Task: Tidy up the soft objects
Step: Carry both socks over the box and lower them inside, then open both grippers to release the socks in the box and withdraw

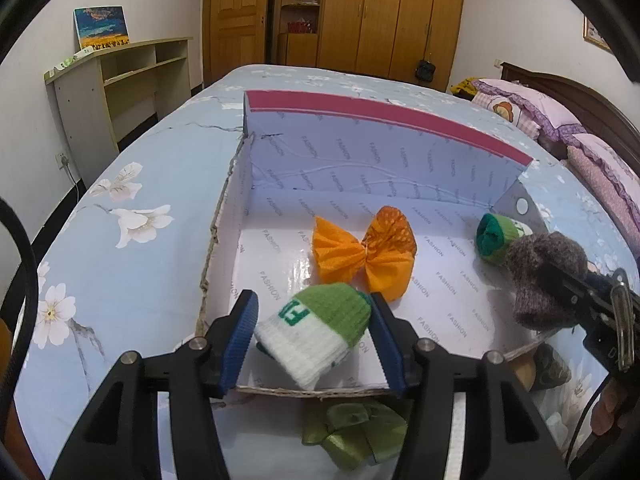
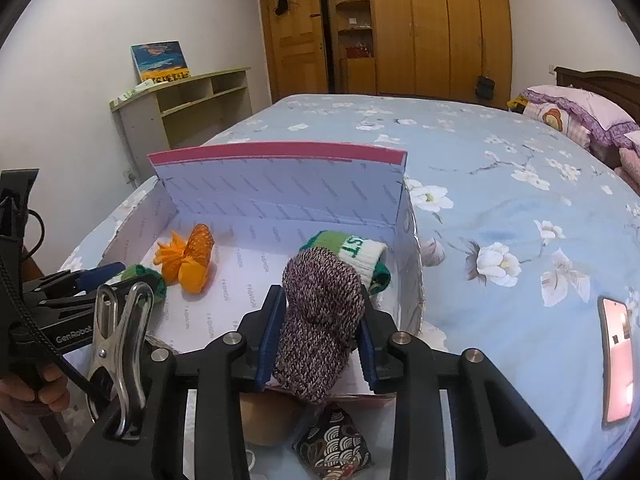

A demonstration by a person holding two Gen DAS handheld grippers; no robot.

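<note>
An open cardboard box (image 1: pixel 280 160) lies on the bed, its lid standing at the back. In it are an orange mesh bow (image 1: pixel 362 254) and a green-and-white rolled sock (image 1: pixel 498 240). My left gripper (image 1: pixel 314 338) is open around a second green-and-white rolled sock (image 1: pixel 320 330) at the box's near edge; the pads do not press it. My right gripper (image 2: pixel 318 338) is shut on a brown knit sock roll (image 2: pixel 320 320), held over the box's right front corner (image 2: pixel 408 280). The bow (image 2: pixel 190 258) and the sock (image 2: pixel 352 250) also show in the right wrist view.
A green ribbon bow (image 1: pixel 356 432) lies on the bed before the box. A patterned pouch (image 2: pixel 336 444) and a tan object (image 2: pixel 268 420) lie near the front edge. A phone (image 2: pixel 618 360) lies on the bedspread at right. Pillows (image 1: pixel 560 128) at far right.
</note>
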